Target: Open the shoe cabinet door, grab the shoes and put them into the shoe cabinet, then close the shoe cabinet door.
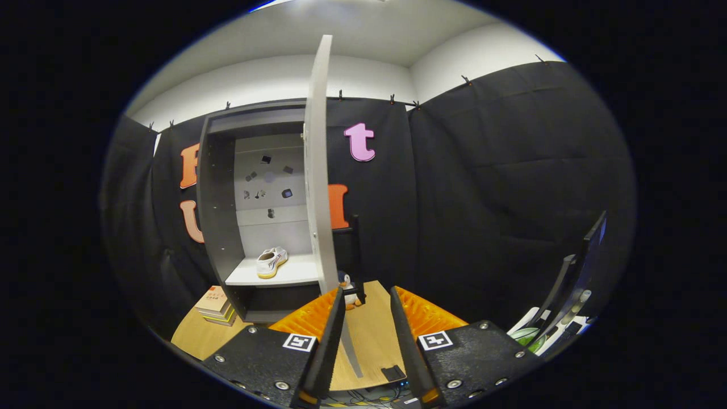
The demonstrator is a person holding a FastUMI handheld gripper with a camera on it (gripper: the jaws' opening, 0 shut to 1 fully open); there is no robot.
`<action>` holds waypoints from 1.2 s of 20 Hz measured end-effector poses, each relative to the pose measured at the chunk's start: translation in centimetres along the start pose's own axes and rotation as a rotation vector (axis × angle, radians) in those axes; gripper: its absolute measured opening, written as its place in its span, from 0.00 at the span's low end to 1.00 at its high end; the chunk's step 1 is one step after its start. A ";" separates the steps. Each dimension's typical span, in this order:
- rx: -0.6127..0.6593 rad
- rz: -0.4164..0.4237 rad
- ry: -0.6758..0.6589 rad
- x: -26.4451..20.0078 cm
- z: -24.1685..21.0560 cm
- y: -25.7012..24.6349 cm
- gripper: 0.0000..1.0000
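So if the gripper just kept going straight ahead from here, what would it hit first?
Probably the open cabinet door, edge-on just ahead of the open gripper, nearer one finger. Depth is unclear; the small penguin toy sits close behind.

The gripper (366, 295) has black screwed plates, square markers and ribbed orange fingers (423, 315).

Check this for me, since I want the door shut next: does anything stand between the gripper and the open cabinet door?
Nothing visible does. The open gripper has the cabinet door edge-on just ahead of its fingers. The shoe already sits on the shelf inside.
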State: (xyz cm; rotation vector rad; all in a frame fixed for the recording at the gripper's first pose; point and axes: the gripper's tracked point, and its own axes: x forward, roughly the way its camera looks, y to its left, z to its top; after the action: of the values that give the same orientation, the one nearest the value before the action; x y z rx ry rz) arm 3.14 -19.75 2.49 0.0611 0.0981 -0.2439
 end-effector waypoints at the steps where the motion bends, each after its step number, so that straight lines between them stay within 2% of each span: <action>1: 0.003 0.011 0.014 0.7 -0.3 -0.2 0.53; 7: -0.038 0.074 0.051 4.6 -0.6 1.0 0.57; 9: -0.055 0.067 0.037 5.3 -0.2 0.5 0.57; 18: -0.062 0.104 0.007 4.8 -0.1 2.1 0.54; 24: -0.048 0.172 0.000 3.9 -0.5 5.0 0.54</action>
State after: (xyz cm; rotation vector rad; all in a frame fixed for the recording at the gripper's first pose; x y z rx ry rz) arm 8.03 -15.79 1.79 0.0216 0.0984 -0.0696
